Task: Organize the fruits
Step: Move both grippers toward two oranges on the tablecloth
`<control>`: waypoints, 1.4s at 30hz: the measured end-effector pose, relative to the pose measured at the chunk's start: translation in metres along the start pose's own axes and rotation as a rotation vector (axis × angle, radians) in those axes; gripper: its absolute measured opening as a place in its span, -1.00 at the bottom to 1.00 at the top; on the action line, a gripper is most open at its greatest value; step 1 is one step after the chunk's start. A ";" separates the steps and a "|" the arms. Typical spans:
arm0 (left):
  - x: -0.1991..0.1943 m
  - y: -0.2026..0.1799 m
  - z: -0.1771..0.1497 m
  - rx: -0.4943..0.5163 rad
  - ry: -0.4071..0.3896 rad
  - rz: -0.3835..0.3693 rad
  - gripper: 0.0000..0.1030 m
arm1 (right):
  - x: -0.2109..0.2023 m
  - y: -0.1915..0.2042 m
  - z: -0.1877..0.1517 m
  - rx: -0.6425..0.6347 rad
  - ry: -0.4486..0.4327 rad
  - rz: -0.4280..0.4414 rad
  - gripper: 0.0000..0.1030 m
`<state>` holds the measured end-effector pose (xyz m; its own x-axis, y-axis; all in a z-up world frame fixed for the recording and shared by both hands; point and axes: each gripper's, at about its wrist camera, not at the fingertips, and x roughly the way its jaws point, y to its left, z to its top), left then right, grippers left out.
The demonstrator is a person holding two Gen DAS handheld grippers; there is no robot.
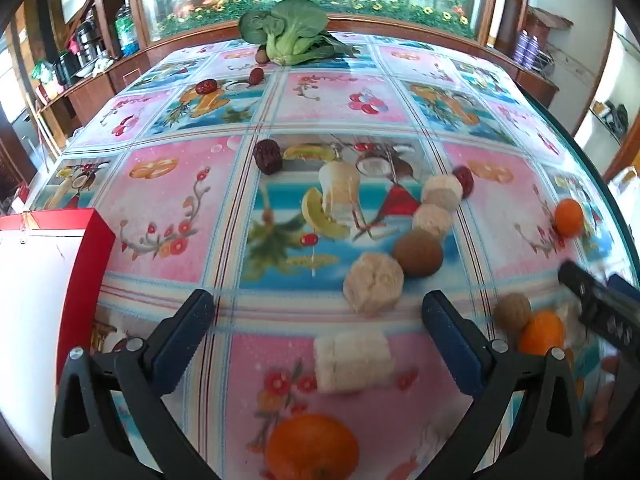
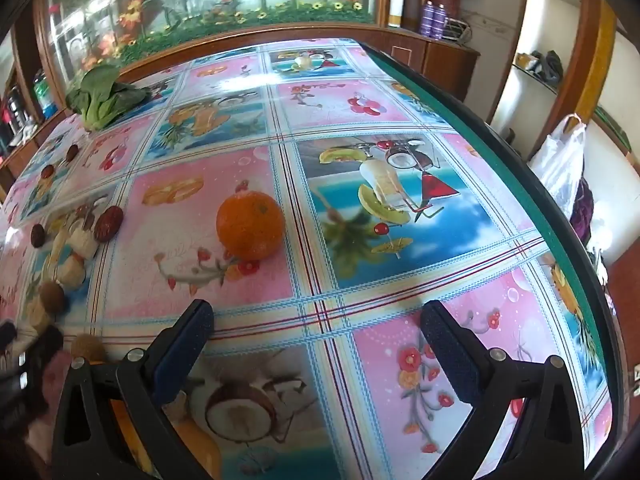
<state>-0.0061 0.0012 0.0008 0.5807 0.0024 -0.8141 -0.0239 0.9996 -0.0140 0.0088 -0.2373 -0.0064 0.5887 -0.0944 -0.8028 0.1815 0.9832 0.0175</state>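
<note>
Patterned-cloth table: oranges, dates, banana chunks, greens, red box.

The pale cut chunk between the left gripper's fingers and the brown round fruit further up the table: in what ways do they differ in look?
Colour: the pale chunk is creamy white, while the brown round fruit is dull brown.
Shape: the pale chunk is a short block with flat cut ends; the brown round fruit is smooth and ball-like.
Neighbours: the pale chunk lies alone, while the brown round fruit sits close against other pale pieces.
Both rest on the patterned tablecloth, unheld.
</note>
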 end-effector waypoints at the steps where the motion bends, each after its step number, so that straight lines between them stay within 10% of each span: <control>1: -0.003 0.002 -0.003 -0.009 0.005 0.000 1.00 | -0.002 -0.001 -0.002 -0.013 -0.001 0.006 0.99; 9: -0.085 0.046 -0.035 -0.095 -0.147 0.023 1.00 | -0.074 0.018 -0.020 -0.102 -0.364 0.156 0.99; 15: -0.125 0.071 -0.047 -0.080 -0.229 0.163 1.00 | -0.100 0.034 -0.040 -0.208 -0.426 0.308 0.98; 19: -0.157 0.059 -0.070 0.024 -0.302 0.244 1.00 | -0.100 0.027 -0.041 -0.193 -0.409 0.344 0.98; 34: -0.136 0.032 -0.078 0.075 -0.228 0.133 1.00 | -0.081 -0.013 -0.040 -0.136 -0.231 0.511 0.90; 42: -0.111 0.027 -0.075 0.078 -0.209 0.104 1.00 | -0.068 0.045 -0.044 -0.294 -0.146 0.518 0.25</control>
<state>-0.1321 0.0260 0.0477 0.7341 0.1028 -0.6712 -0.0339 0.9928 0.1150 -0.0580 -0.1800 0.0224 0.6480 0.4072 -0.6437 -0.3698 0.9070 0.2014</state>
